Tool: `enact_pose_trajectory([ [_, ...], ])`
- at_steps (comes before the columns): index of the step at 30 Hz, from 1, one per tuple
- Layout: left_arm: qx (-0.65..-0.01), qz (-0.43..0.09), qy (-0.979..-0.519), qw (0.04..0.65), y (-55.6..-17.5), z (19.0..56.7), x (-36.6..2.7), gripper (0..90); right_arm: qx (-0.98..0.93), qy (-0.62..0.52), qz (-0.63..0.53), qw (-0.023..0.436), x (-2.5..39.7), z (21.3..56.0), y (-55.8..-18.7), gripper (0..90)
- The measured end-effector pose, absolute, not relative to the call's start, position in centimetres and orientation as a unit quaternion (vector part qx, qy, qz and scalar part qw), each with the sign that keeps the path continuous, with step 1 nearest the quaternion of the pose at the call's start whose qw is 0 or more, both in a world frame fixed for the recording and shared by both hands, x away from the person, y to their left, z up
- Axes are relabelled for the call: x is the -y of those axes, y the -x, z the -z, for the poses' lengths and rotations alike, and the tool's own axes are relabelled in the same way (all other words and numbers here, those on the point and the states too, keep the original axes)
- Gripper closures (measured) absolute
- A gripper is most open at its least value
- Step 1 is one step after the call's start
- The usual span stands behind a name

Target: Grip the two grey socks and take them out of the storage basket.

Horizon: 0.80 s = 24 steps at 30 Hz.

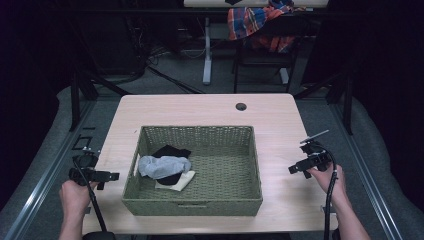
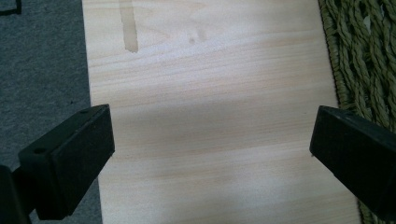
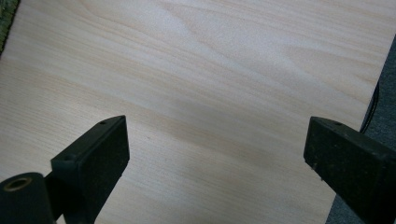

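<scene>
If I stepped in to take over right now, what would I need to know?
Left hand-held gripper: open, holding nothing, over the table left of the basket.
Right hand-held gripper: open, holding nothing, over the table right of the basket.
In the basket's left part lie a grey cloth, a black cloth and a cream cloth, piled together.
Nothing is gripped yet; the cloths remain to be handled.

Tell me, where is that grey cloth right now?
In the high view, the grey cloth lies in the left part of the green woven basket, on top of a black cloth and a cream cloth.
</scene>
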State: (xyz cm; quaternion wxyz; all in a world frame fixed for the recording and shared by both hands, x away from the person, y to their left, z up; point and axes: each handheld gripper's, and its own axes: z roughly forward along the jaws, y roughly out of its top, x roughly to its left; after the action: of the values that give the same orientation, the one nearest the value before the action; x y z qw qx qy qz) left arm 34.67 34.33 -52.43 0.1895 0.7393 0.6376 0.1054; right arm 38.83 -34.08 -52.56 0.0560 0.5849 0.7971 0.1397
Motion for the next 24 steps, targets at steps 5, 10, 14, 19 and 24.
enact_pose_trajectory([
  [5,-0.635,-0.109,-0.741,0.188,-34.7,52.4,-34.2,0.1,-0.788,-0.594,-0.152,0.061,33.8,52.9,-38.7,7.3],
  [10,-0.636,-0.109,-0.740,0.188,-34.5,52.1,-34.3,0.2,-0.795,-0.586,-0.146,0.056,33.9,52.7,-38.8,8.0],
  [14,-0.636,-0.119,-0.738,0.192,-34.5,51.8,-34.4,0.2,-0.796,-0.586,-0.143,0.055,33.9,52.8,-38.8,8.1],
  [19,-0.635,-0.140,-0.738,0.182,-34.5,51.1,-34.4,0.2,-0.790,-0.591,-0.153,0.059,33.8,52.9,-38.7,8.4],
  [24,-0.635,-0.152,-0.735,0.182,-34.6,50.3,-34.4,0.2,-0.795,-0.587,-0.146,0.055,33.9,52.9,-38.9,8.6],
])
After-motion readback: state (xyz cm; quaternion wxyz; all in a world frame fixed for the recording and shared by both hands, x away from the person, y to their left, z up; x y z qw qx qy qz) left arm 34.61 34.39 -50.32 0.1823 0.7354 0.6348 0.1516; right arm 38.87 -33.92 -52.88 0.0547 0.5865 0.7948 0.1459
